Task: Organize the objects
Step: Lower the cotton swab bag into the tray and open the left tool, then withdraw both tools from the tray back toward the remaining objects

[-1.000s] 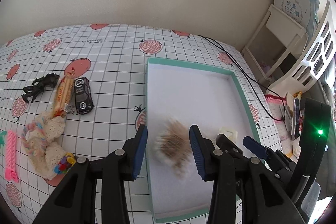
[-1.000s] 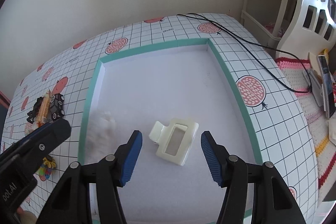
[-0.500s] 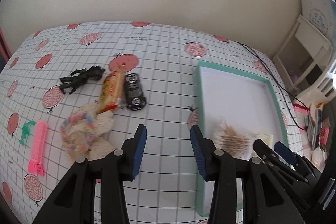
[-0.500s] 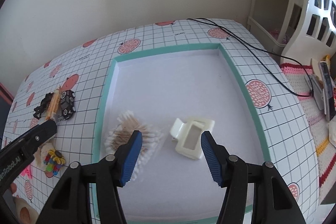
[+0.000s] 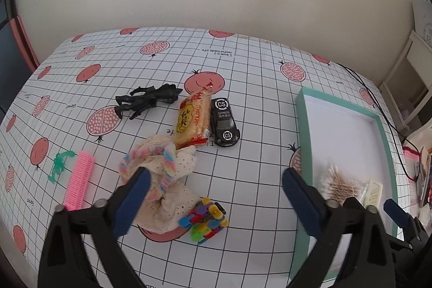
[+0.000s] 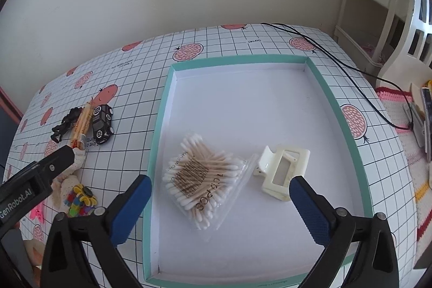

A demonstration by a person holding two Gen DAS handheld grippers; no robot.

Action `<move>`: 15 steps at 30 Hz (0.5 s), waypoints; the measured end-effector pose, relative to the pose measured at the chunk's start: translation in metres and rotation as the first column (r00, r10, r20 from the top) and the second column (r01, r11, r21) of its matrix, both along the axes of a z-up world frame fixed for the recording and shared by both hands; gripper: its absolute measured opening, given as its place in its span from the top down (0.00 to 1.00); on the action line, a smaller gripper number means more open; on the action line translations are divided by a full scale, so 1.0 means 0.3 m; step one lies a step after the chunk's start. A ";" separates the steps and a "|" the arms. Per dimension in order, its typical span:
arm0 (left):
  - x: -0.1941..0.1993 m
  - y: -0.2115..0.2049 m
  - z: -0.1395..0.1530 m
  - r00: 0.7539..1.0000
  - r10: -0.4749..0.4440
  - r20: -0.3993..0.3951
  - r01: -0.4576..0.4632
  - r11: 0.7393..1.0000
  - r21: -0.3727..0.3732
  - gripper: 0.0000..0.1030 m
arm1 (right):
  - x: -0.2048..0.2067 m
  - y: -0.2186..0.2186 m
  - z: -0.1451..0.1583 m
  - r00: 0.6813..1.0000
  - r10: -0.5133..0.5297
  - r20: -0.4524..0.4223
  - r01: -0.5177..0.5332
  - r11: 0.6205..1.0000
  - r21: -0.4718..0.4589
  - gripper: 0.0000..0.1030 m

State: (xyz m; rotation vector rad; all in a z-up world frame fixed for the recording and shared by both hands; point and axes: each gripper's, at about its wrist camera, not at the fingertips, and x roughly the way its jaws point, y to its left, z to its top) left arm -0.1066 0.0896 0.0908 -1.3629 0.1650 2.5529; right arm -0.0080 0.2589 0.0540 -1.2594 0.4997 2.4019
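Observation:
A teal-rimmed white tray (image 6: 159, 120) holds a bag of cotton swabs (image 6: 199, 174) and a cream hair clip (image 6: 283, 172). My right gripper (image 6: 220, 181) hangs above them, jaws opening wide, pads touching nothing. My left gripper (image 5: 216, 177), jaws also opening and empty, hovers left of the tray (image 5: 299, 126) over a lacy cloth with a rainbow scrunchie (image 5: 162, 174) and a colourful block toy (image 5: 205, 216). Beyond lie a snack packet (image 5: 193, 120), a black toy car (image 5: 224, 122), a black figure (image 5: 147, 99), a pink comb (image 5: 79, 180) and a green figure (image 5: 58, 163).
A black cable (image 6: 351, 66) runs across the table's right corner past the tray. White furniture (image 6: 378, 18) and a crocheted mat with small items (image 6: 399, 109) stand off the right edge. A plain wall backs the table.
Both grippers' jaws have spread much wider. The left view has swung left from the tray to the loose objects. The swab bag now lies still in the tray.

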 end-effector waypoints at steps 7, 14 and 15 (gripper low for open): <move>0.002 0.005 0.002 1.000 -0.005 -0.010 0.005 1.000 -0.015 0.00 | 0.002 0.011 -0.010 1.000 -0.009 0.008 0.010 1.000 -0.014 0.00; 0.003 0.001 0.007 1.000 -0.001 -0.018 0.000 1.000 -0.010 0.00 | 0.000 0.011 -0.014 1.000 -0.005 0.014 0.005 1.000 -0.019 0.00; 0.002 -0.001 0.009 1.000 0.002 -0.020 -0.002 1.000 -0.008 0.00 | -0.001 0.010 -0.013 1.000 -0.004 0.011 0.004 1.000 -0.020 0.00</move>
